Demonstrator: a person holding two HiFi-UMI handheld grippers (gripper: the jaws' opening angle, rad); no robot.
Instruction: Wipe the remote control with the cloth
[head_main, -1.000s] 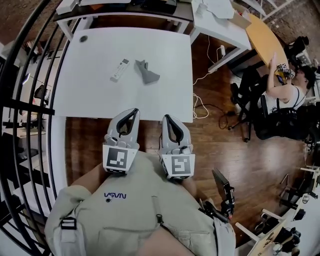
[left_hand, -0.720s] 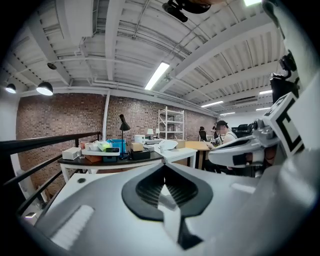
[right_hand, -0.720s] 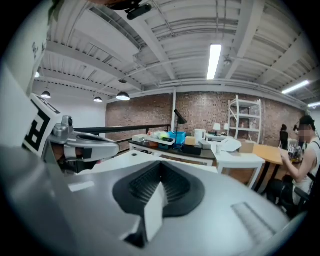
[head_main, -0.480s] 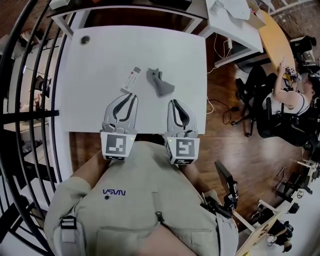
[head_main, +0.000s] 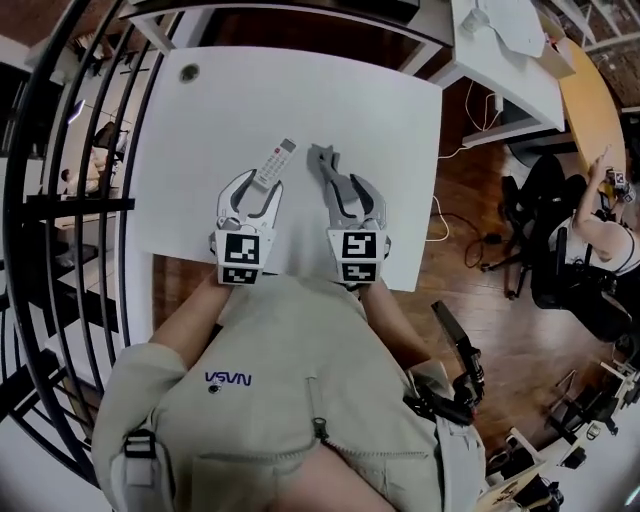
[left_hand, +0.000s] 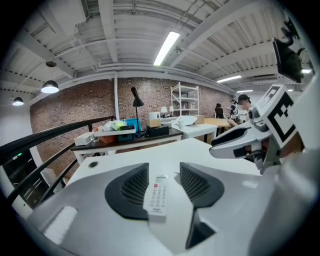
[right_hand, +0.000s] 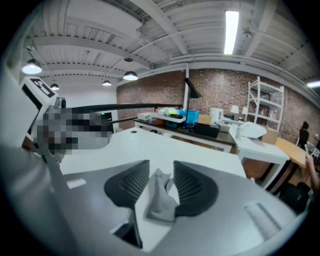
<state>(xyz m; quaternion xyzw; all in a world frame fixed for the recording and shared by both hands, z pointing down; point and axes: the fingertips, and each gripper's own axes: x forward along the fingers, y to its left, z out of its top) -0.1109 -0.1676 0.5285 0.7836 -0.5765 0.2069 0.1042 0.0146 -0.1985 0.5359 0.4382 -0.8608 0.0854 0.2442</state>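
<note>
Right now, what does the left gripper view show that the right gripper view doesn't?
Only the left gripper view: the remote lying on the table between the left gripper's jaws, which have just been opening. Only the right gripper view: the cloth between the right gripper's jaws, which have also just been opening and are not clamped on it. Both: the white table, the brick wall and a black desk lamp.

Left gripper (head_main: 258, 186): we hold it pointing far and somewhat down. Its jaws have just been opening and stand apart either side of the remote (left_hand: 158, 197), not pressing it.
Right gripper (head_main: 352, 195): just right of the left, same tilt. Its jaws have just been opening, with the cloth (right_hand: 162, 197) loose between them.
Forearms (head_main: 195, 320): we reach both out, side by side.
</note>
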